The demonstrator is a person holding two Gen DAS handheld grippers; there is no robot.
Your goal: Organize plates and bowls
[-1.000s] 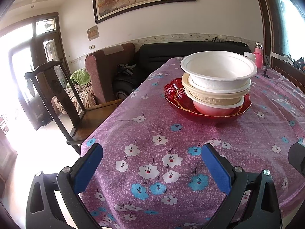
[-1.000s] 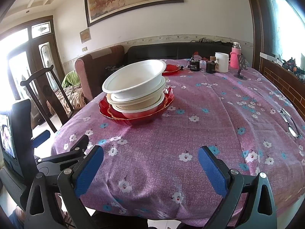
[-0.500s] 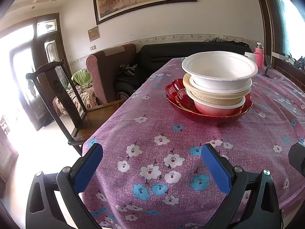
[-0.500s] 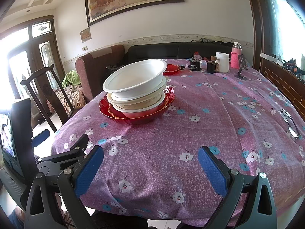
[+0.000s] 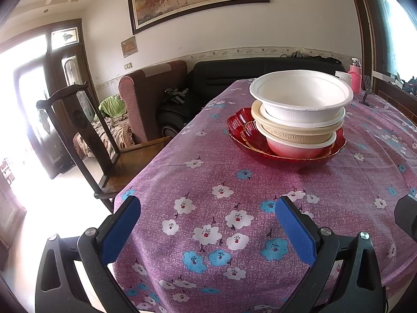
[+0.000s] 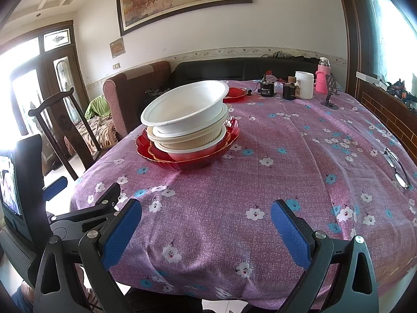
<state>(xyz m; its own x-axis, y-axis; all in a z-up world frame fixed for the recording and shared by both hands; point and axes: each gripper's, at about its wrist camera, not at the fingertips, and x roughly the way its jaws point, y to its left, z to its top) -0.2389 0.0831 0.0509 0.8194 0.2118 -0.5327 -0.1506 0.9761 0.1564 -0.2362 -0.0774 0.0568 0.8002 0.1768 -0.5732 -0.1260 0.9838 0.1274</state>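
A stack of dishes stands on the purple flowered tablecloth (image 5: 221,182). A white bowl (image 5: 299,99) tops it, over a beige bowl (image 5: 294,133) and a pink bowl (image 5: 297,150), all nested in red glass plates (image 5: 260,148). In the right wrist view the same white bowl (image 6: 187,107) leans a little left on the red plates (image 6: 198,161). A second red plate (image 6: 234,94) lies farther back. My left gripper (image 5: 207,221) hangs open at the near table edge, empty. My right gripper (image 6: 206,220) is open too, well short of the stack.
Jars, a white cup (image 6: 304,84) and a pink bottle (image 6: 322,78) stand at the far end. Glasses (image 6: 396,168) lie at the right edge. A wooden chair (image 5: 86,130) stands left of the table, with sofas behind. The left gripper's body (image 6: 78,216) shows at lower left.
Almost nothing moved. The left wrist view has drifted slightly, so the stack sits a touch further right; both grippers stay open and empty.
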